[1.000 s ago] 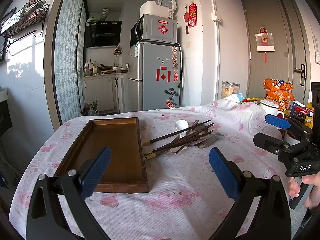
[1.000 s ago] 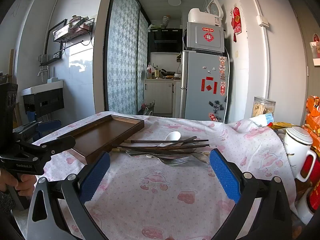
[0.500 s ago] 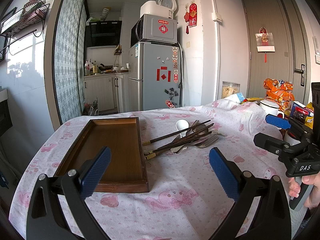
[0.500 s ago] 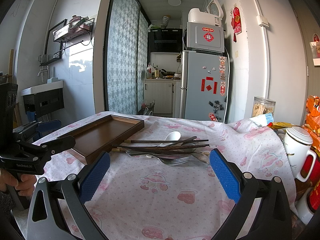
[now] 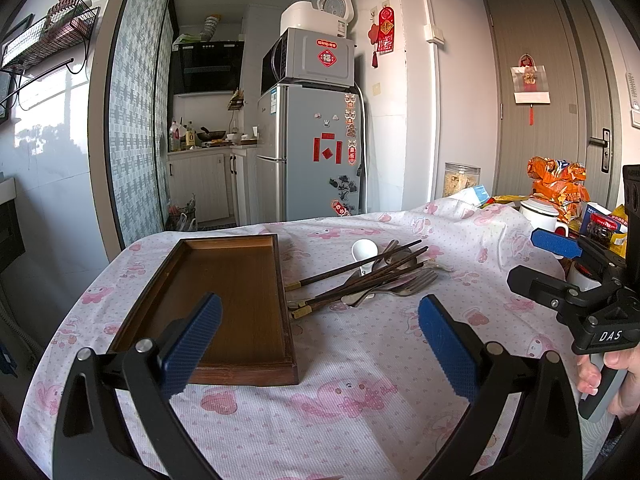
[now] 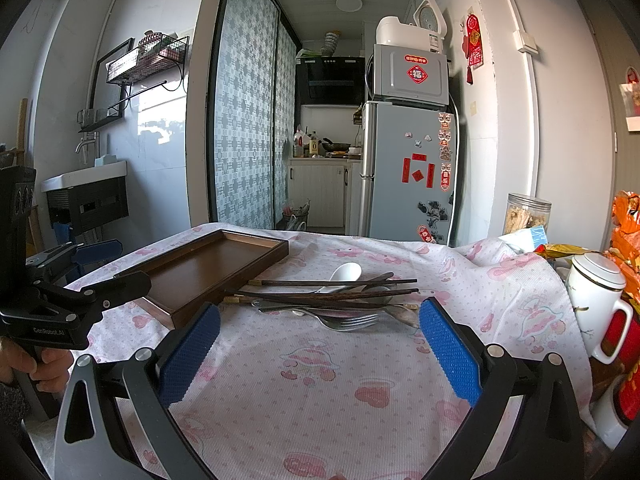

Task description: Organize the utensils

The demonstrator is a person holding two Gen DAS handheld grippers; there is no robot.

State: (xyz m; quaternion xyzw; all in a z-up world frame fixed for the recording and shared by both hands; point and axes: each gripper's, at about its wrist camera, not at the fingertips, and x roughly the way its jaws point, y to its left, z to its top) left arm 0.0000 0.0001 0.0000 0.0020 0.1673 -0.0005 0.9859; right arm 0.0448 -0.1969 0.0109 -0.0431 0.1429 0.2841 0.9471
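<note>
Pink-printed cloth covers the bench; nothing has shifted in the last second. Left gripper (image 5: 320, 338) hangs spread over the empty wooden tray (image 5: 224, 300); utensils (image 6: 332, 298) remain piled mid-bench, right gripper (image 6: 320, 354) spread, sorting unstarted.

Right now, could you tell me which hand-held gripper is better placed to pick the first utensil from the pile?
Probably the right hand-held gripper: open, it faces the utensil pile head-on. The left hand-held gripper, also open, points between the wooden tray and the pile.
</note>
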